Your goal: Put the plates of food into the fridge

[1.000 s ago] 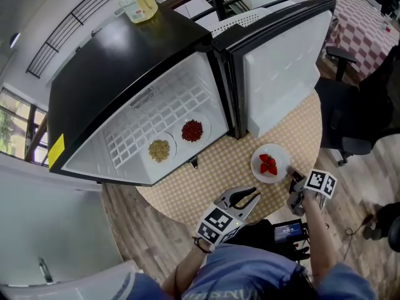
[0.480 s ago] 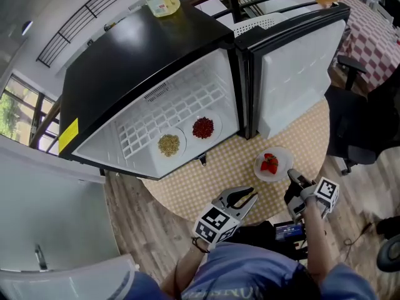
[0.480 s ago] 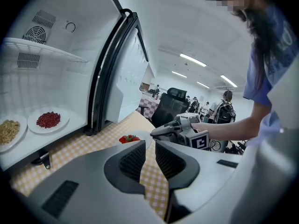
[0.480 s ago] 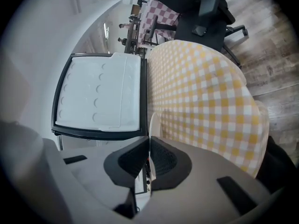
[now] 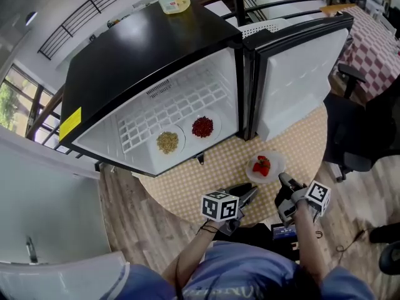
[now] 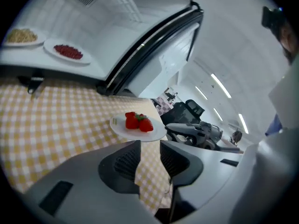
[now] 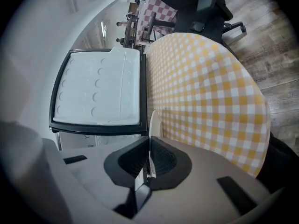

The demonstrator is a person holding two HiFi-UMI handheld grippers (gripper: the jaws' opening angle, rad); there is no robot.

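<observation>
White strawberry plate (image 5: 262, 166) is at the yellow-check table (image 5: 200, 186), just in front of the open fridge (image 5: 156, 49) and not yet inside; two other plates already lie in there side by side, the grain plate (image 5: 167, 142) and the red-bits plate (image 5: 202, 126); so we judge we're on the last plate, at the pick-up stage.

Our right gripper (image 7: 148, 141) is clenched on the plate's near rim, which shows edge-on as a thin white strip betw. the pads; whether the plate is off the cloth or resting on it we can't tell. Our left gripper (image 6: 149, 146) hovers just short of the plate, jaws opening, w/ nothing betw. them but check cloth showing through the gap; prob. it's meant to steady the rim.

Next move, as we judge it: lift w/ the plate kept level so the strawberries (image 6: 138, 122) don't roll; carry it fwd and left, clear of the door (image 5: 300, 74) edge; set it on bare fridge floor near the red-bits plate w/o knocking that one; then let go.
</observation>
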